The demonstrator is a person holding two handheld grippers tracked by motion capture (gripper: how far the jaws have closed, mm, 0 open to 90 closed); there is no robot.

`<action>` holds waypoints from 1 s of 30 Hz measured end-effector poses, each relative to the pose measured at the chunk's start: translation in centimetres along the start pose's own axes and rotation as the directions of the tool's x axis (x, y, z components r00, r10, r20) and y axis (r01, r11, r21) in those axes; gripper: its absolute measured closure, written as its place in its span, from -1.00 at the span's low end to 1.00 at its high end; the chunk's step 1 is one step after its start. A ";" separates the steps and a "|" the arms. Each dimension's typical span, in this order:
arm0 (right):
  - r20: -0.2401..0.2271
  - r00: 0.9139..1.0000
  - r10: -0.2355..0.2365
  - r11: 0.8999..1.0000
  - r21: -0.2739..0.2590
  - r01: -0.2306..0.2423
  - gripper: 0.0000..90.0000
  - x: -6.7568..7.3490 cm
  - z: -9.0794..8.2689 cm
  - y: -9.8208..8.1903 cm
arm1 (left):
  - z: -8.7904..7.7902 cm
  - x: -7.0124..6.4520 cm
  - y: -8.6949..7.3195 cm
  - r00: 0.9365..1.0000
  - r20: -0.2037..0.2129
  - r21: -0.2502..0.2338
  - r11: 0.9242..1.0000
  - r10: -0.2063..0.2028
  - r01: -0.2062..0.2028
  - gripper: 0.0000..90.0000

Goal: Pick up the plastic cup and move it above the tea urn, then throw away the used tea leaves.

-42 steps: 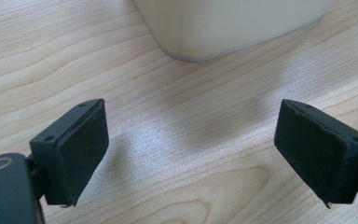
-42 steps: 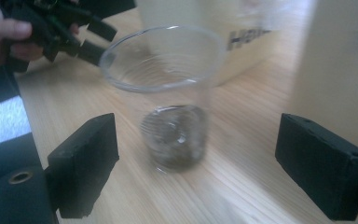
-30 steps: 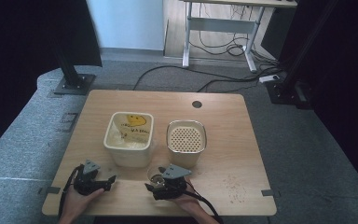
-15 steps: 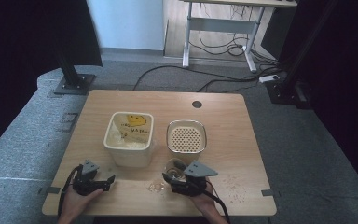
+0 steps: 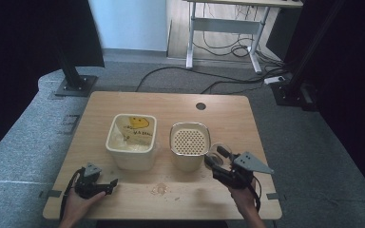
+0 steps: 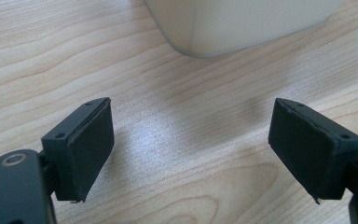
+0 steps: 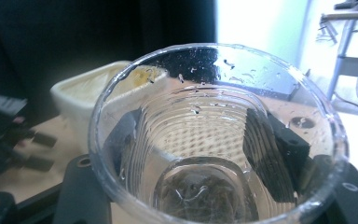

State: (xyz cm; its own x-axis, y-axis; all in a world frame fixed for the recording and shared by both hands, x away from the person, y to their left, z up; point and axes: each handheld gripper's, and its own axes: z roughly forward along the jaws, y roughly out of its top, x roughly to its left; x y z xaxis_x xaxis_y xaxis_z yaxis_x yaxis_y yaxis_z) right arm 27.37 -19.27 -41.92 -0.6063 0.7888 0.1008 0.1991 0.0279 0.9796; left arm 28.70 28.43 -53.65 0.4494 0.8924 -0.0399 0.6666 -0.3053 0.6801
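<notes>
Two containers stand mid-frame in the high view: a cream square tub [image 5: 130, 141] with a yellow smiley bag inside it, and to its right a cream canister [image 5: 189, 145] topped by a perforated lid. My right gripper [image 5: 217, 158], lower right of the frame, clamps a clear glass cup [image 5: 218, 153] just beside the canister's right wall, the cup raised and tilted. My left gripper [image 5: 108, 185] rests at the lower left on the wooden table [image 5: 180, 194], jaws spread and empty, near the tub's front. I judge the step in hand to be carrying the cup toward the canister, perhaps to tip its contents through the lid; the next move would call for lifting the rim above the lid and rotating steadily

Left gripper view: my left gripper [image 6: 189, 149] stands wide open over bare wood, with the tub's rounded corner [image 6: 242, 23] at the upper middle, apart from both pads

Right gripper view: the cup [image 7: 214, 140] sits between my jaws, gripped at its ribbed wall; droplets cling inside and something dark lies at its bottom. The tub [image 7: 81, 98] shows at the left behind it
</notes>
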 end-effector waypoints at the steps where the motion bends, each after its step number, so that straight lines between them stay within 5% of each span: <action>1: 0.008 1.000 0.001 1.000 -0.005 -0.001 -0.12 -0.4 0.0 0.4 | 0.0 0.0 0.0 1.000 0.000 0.000 1.000 0.000 0.000 -0.68; 6: 0.050 0.999 0.000 1.000 -0.015 0.001 -0.11 -1.8 0.4 2.2 | 0.2 0.0 0.0 1.000 0.004 0.003 1.000 -0.006 0.006 -0.68; 12: 0.112 0.992 -0.063 0.998 0.016 0.062 -0.12 -3.5 2.8 4.7 | 0.2 0.1 0.0 1.000 0.006 0.008 1.000 0.000 0.000 -0.68; 15: 0.143 0.981 -0.133 0.990 0.069 0.125 -0.12 -3.9 4.8 5.9 | 0.2 0.2 -0.1 1.000 0.005 0.011 1.000 -0.001 0.001 -0.68; 21: 0.158 0.969 -0.188 0.978 0.123 0.170 -0.13 -4.2 6.6 7.1 | 0.3 0.4 -0.1 1.000 0.005 0.019 1.000 -0.004 0.004 -0.68; 25: 0.181 0.948 -0.263 0.959 0.156 0.237 -0.13 -3.8 7.9 7.2 | 0.1 0.5 -0.2 1.000 0.004 0.013 1.000 -0.006 0.006 -0.68; 30: 0.191 0.933 -0.306 0.944 0.184 0.272 -0.13 -3.6 8.6 7.0 | 0.1 0.5 -0.2 1.000 0.003 0.014 1.000 -0.009 0.009 -0.68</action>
State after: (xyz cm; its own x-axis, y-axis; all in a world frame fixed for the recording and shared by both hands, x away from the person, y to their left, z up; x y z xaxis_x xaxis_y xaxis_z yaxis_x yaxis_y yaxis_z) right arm 37.55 -16.62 -36.93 -0.4793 0.8445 -0.2390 0.1649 0.3542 0.9205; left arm 28.89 28.94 -53.88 0.4449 0.8943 -0.0479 0.6789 -0.3019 0.6693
